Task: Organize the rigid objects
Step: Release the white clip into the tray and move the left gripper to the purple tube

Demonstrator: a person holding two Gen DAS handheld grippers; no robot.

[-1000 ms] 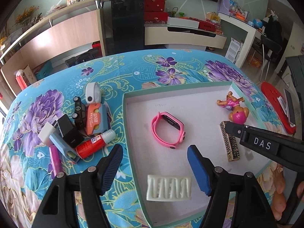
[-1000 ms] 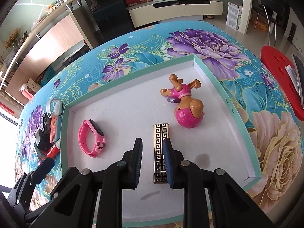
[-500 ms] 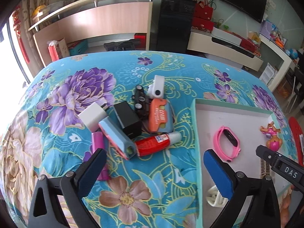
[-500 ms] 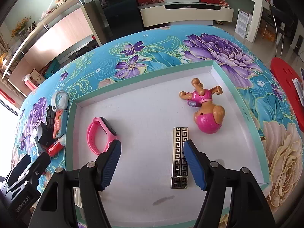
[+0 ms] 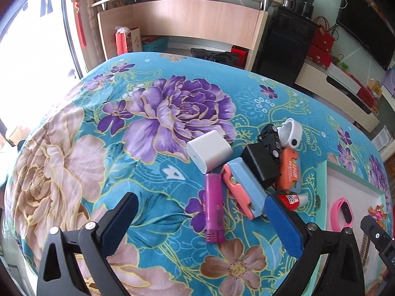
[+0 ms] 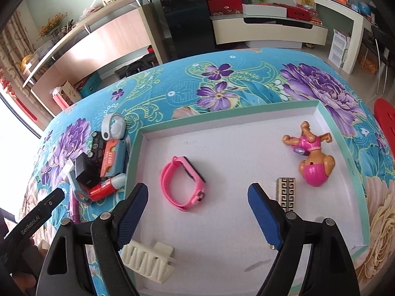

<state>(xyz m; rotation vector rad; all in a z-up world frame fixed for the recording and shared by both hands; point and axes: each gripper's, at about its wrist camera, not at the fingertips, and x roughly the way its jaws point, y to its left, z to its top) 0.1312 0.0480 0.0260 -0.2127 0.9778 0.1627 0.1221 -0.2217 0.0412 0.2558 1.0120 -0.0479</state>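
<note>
My left gripper (image 5: 200, 209) is open wide above the flowered cloth, nothing held; a purple lighter (image 5: 213, 212) lies below between its fingers. Behind it sits a pile: white charger cube (image 5: 209, 151), blue and pink case (image 5: 243, 188), black box (image 5: 261, 169), orange item (image 5: 288, 170), red glue bottle (image 5: 291, 201). My right gripper (image 6: 198, 193) hangs over the white tray (image 6: 222, 121) with its jaws opening and nothing pressed between them. In the tray lie a pink watch (image 6: 182, 182), a black and gold patterned bar (image 6: 286, 194), a toy dog (image 6: 313, 155) and a white ridged clip (image 6: 148, 259).
A white round gadget (image 5: 292, 133) and a black toy car (image 5: 271, 138) lie at the back of the pile. The tray's teal rim (image 5: 328, 187) stands right of the pile. The left gripper's body (image 6: 37, 212) shows at the right wrist view's left edge.
My left gripper swung left from over the tray to the pile and opened wider. My right gripper let go of the patterned bar, opened and shifted left.
</note>
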